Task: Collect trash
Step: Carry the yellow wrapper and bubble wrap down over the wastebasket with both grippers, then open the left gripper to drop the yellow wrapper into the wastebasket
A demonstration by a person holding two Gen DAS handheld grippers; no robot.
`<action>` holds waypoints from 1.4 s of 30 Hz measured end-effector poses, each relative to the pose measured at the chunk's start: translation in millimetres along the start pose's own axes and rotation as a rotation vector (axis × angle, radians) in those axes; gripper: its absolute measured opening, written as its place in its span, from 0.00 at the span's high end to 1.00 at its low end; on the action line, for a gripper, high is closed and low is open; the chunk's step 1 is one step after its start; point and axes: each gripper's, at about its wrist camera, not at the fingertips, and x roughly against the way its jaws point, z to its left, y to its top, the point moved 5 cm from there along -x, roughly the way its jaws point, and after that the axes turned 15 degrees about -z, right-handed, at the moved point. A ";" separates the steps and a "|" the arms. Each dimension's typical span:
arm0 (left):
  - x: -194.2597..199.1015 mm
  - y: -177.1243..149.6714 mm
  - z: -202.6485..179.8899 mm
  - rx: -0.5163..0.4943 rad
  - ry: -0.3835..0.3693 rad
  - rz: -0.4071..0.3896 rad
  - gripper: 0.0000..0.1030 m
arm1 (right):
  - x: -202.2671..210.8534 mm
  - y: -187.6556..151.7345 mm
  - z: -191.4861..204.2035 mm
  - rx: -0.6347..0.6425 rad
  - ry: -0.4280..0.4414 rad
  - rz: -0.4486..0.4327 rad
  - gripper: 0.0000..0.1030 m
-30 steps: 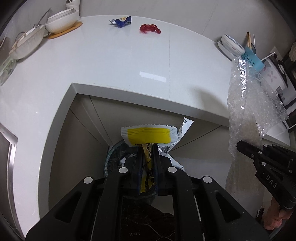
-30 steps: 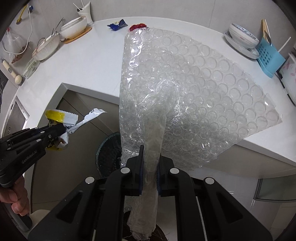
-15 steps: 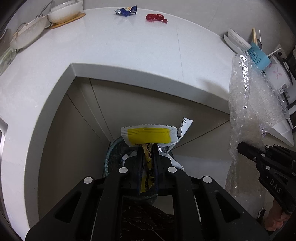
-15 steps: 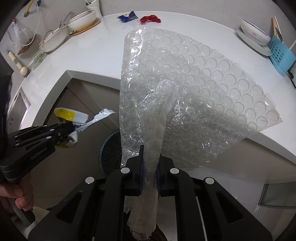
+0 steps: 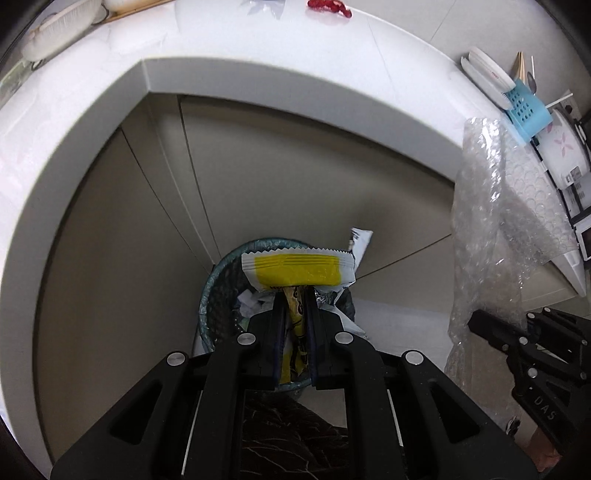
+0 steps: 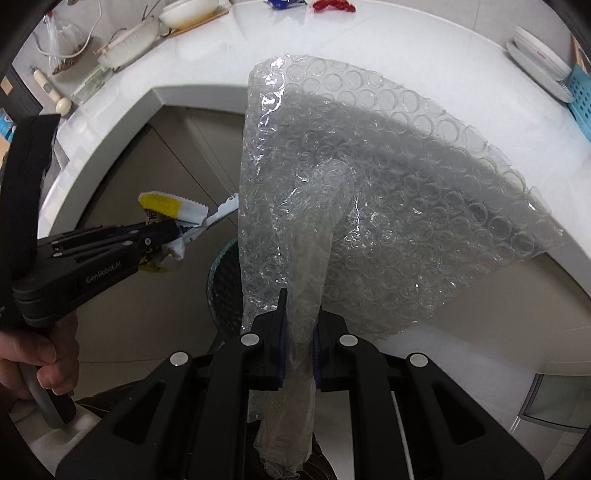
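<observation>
The left gripper (image 5: pixel 294 295) pinches a yellow wrapper (image 5: pixel 295 271) over the bin (image 5: pixel 212 295); only this view shows paper inside. The right gripper (image 6: pixel 298 306) clamps bubble wrap (image 6: pixel 388 206), hiding most of the bin. "GenRobot.AI" marks the left gripper; "DAS" the right. Red wrapper (image 5: pixel 328 5) lies on the counter (image 5: pixel 92 122).

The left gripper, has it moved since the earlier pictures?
Yes. The left gripper, shut on the yellow wrapper, has come down: the countertop edge sits higher in its view and the trash bin below looks closer.
</observation>
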 end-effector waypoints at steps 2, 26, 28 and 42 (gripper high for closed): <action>-4.4 -2.0 -1.0 -0.005 0.001 0.005 0.91 | -7.5 -7.0 0.3 -0.007 0.005 0.019 0.91; -56.7 -8.4 -17.1 -0.097 -0.021 0.096 0.81 | -53.1 -24.2 -3.3 -0.062 -0.014 0.105 0.90; -58.2 -6.6 -18.3 -0.095 -0.024 0.098 0.77 | -53.2 -24.1 -2.2 -0.062 -0.016 0.105 0.90; -51.1 -1.9 -12.0 -0.051 -0.042 0.050 0.34 | -45.9 -26.8 4.9 -0.071 -0.028 0.090 0.90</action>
